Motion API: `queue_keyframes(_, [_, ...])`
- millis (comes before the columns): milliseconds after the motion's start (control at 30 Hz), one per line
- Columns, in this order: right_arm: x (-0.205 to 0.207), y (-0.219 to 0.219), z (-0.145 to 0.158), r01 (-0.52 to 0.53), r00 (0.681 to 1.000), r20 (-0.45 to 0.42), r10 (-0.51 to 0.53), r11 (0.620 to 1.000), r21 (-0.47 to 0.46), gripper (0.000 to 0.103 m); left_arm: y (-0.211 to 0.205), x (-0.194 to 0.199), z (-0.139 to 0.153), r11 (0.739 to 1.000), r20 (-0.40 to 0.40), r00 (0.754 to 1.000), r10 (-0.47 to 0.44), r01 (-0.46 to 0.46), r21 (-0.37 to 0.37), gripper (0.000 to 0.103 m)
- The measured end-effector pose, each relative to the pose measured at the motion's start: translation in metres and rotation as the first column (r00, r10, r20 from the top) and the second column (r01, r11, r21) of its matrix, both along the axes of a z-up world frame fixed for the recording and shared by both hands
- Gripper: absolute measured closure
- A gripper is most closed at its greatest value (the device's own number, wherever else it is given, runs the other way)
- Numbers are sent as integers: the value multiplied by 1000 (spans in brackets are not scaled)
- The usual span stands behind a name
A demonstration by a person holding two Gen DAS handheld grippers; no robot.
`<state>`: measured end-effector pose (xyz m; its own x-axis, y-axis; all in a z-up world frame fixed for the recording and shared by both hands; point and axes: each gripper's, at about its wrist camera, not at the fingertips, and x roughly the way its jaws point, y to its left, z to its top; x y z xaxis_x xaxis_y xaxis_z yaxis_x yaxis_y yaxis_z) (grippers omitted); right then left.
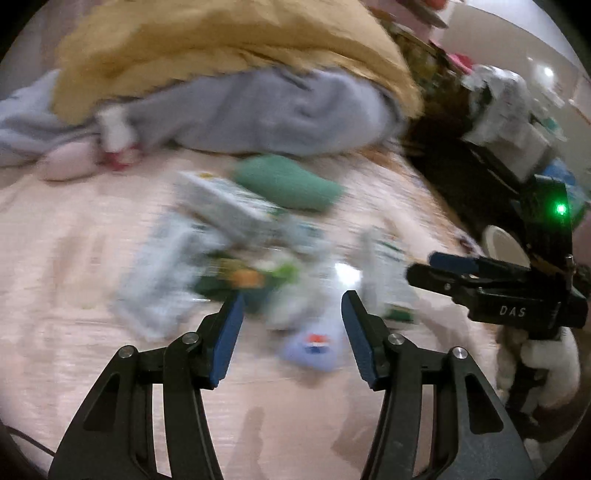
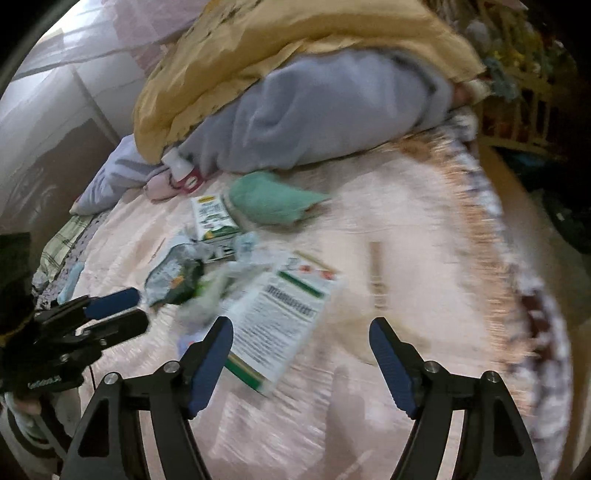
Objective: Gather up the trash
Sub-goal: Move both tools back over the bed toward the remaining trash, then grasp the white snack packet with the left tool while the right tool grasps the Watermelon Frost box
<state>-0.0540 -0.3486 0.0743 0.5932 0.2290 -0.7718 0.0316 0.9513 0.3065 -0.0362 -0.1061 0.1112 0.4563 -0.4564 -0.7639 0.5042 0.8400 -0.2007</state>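
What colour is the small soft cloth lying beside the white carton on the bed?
The small soft cloth is plain green; the right wrist view shows it best.

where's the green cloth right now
In the right wrist view the green cloth lies on the pink bedspread, upper centre, just below the grey garment and beside a white-and-green carton.

A pale pink bedspread [image 2: 406, 229] is covering the bed and filling most of both views, its patterned fringe [image 2: 491, 221] running along the right edge. A mustard-yellow blanket [image 1: 221, 48] is lying heaped over a grey one [image 1: 258, 110] at the far end. A sheer curtain [image 2: 110, 33] is hanging at upper left, letting in dim daylight. A cluttered dark shelf [image 1: 480, 122] is standing beside the bed.
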Motion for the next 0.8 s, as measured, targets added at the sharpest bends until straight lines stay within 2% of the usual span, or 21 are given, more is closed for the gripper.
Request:
queue_keyframes(133, [31, 25, -23, 12, 997, -77, -15, 999, -50, 28, 40, 22, -11, 989, 91, 989, 118, -125, 78, 43])
queue_keyframes(233, [33, 25, -33, -7, 995, -99, 4, 1000, -25, 39, 63, 41, -26, 983, 67, 984, 162, -167, 72, 40])
queue_keyframes(333, [23, 20, -25, -37, 996, -88, 30, 996, -79, 47, 66, 61, -41, 987, 23, 990, 141, -142, 72, 37])
queue_keyframes(433, [8, 8, -16, -87, 992, -107, 74, 988, -127, 47, 56, 80, -60, 991, -24, 995, 97, -94, 92, 37])
queue_keyframes(567, [0, -4, -20, -109, 983, -165, 80, 979, -172, 47, 40, 94, -76, 989, -53, 997, 55, -47, 142, 36])
queue_keyframes(667, [1, -4, -29, -102, 984, -161, 74, 979, -176, 43, 32, 100, -83, 983, -73, 995, 69, -56, 173, 37])
queue_keyframes(733, [-1, 0, -32, -97, 987, -143, 69, 975, -198, 44, 34, 99, -81, 984, -81, 992, 94, -80, 158, 43])
queue_keyframes(800, [-3, 2, -33, -93, 991, -116, 69, 973, -211, 45, 39, 93, -75, 987, -88, 990, 106, -94, 132, 56])
